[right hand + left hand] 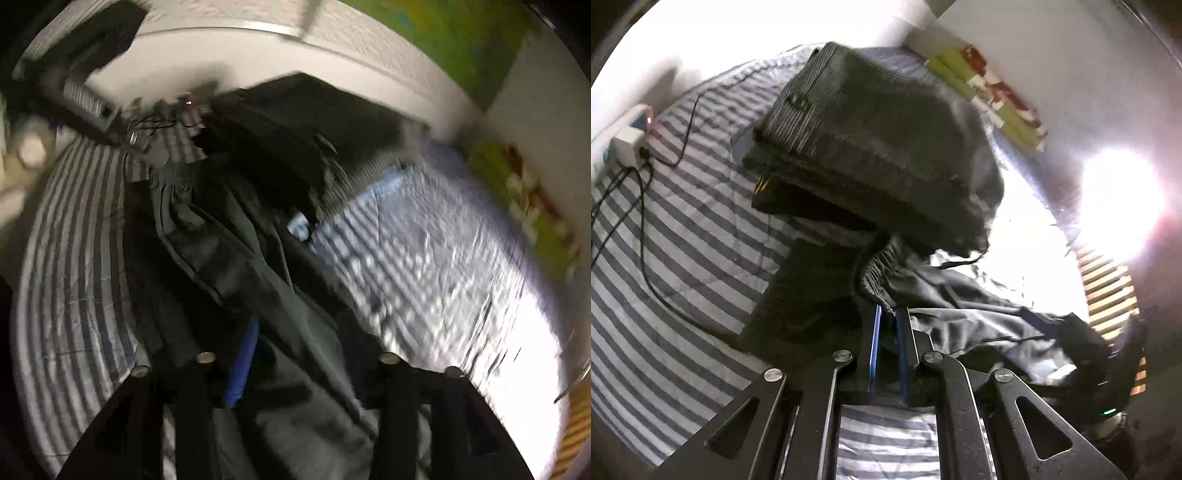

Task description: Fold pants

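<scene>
Black linkage bars fill the bottom of both wrist views. Between them, my left gripper (pixel 888 314) is pinched narrow on the gathered elastic waistband of the dark grey, thin, slightly shiny pants (pixel 960 314), the blue pads nearly meeting on the fabric.

From that pinch the pants run away to the right of the left view, towards my right gripper (pixel 1067 325), so their long axis lies roughly across the two hands. In the right wrist view, which is badly blurred, the same pants (pixel 236 251) stretch from between the fingers up to the waistband at the far end. My right gripper (pixel 306 332) stands about half wide over the leg fabric; one blue pad (pixel 242 365) shows, and I cannot make out a grip.

Just beyond the waistband sits a stack of folded dark ribbed garments (pixel 879 140), so there is little room that way. I judge the open room to be the blue-and-white striped bedsheet (pixel 683 229) left of the pants, though black cables (pixel 646 240) trail there.
</scene>
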### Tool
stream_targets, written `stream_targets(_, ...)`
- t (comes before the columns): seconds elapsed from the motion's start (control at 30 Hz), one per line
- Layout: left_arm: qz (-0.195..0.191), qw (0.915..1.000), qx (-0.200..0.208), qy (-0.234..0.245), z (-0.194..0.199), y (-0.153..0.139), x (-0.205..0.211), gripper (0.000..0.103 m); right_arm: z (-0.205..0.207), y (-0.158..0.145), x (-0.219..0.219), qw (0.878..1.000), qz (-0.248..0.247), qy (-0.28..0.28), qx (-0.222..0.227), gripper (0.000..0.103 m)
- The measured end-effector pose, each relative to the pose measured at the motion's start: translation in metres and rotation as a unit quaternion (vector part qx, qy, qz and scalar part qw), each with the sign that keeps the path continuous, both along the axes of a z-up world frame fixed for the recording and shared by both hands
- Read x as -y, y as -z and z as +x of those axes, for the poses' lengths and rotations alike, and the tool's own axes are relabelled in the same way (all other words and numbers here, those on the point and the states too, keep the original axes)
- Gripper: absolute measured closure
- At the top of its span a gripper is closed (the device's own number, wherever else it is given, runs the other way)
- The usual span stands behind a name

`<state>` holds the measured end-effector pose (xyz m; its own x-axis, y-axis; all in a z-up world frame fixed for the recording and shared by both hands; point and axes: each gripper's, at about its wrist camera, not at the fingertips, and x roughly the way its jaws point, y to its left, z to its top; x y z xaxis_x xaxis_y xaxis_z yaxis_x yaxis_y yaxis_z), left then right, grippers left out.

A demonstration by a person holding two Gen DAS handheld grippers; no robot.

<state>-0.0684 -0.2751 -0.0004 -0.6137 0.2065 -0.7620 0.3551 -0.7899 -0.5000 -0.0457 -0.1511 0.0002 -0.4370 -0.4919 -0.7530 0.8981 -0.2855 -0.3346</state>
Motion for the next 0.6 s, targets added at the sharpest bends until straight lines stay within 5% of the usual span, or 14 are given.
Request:
stream_targets(0.33,-0.023,0.9982,-0.055,0.000,0.039,-0.083,-0.031,0.096,0.002,-0.011,-0.015,0.999,0.013,0.027,-0.036,0.057)
stream_targets(0.43,-0.033,0.9973,-0.062,-0.019,0.059,-0.104,-0.041,0.096,-0.004,-0.033,-0.036,0.999,-0.009,0.034,0.012,0.095)
stream_targets(0.6,-0.032,0.9976,-0.045,-0.041,0.078,-0.114,-0.041,0.096,-0.006,-0.080,-0.074,0.987,-0.070,-0.048,0.136,0.096)
